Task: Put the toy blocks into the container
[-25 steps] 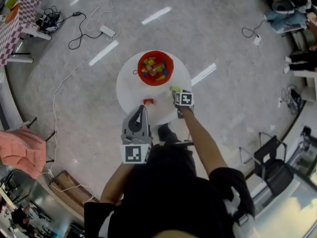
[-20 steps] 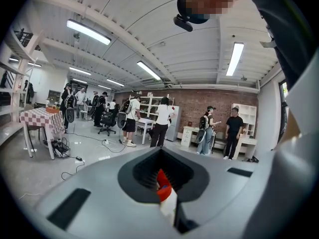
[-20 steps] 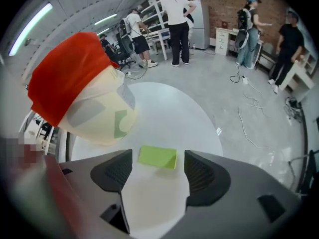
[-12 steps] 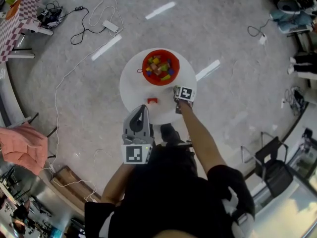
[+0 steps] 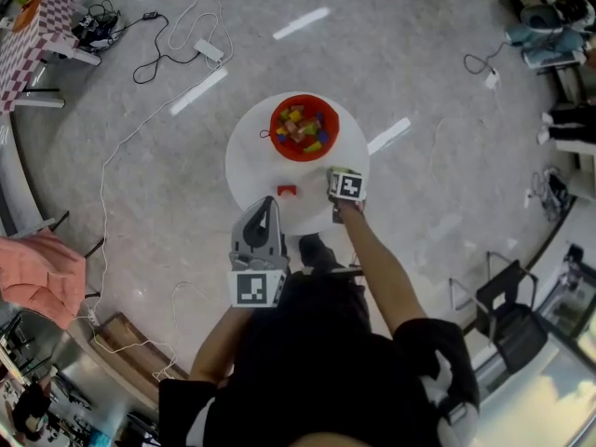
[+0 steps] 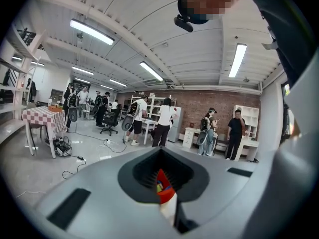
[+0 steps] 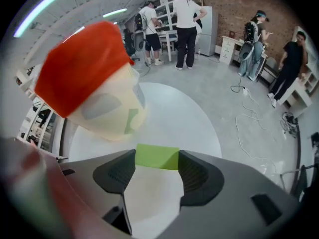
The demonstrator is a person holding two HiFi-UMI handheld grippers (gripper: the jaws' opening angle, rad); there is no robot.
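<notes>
Below me is a wide workshop with a polished grey floor [image 5: 447,110] and loose cables [image 5: 158,59] trailing over it. The round white table [image 5: 251,166] carries the red round plastic container [image 5: 274,130], which is already heaped with mixed coloured toy blocks [image 5: 303,128].

My left gripper [image 5: 267,203] hangs well back from the container, at the table's near edge, with its jaws together and empty. My right gripper [image 5: 337,177] points steeply down just beside the container, on its near right. Its jaws have just been closing and are now clamped on the lime-green rectangular toy block [image 7: 157,157]. A small red toy block [image 5: 287,191] lies on the table near the container, on my side of it.

I judge this step to be the pickup. Next I need to lift the green block above the container's rim, carry it over the container and release it.

I can read no brand or writing, only the black-and-white square markers [image 5: 348,186] on the gripper cubes.
</notes>
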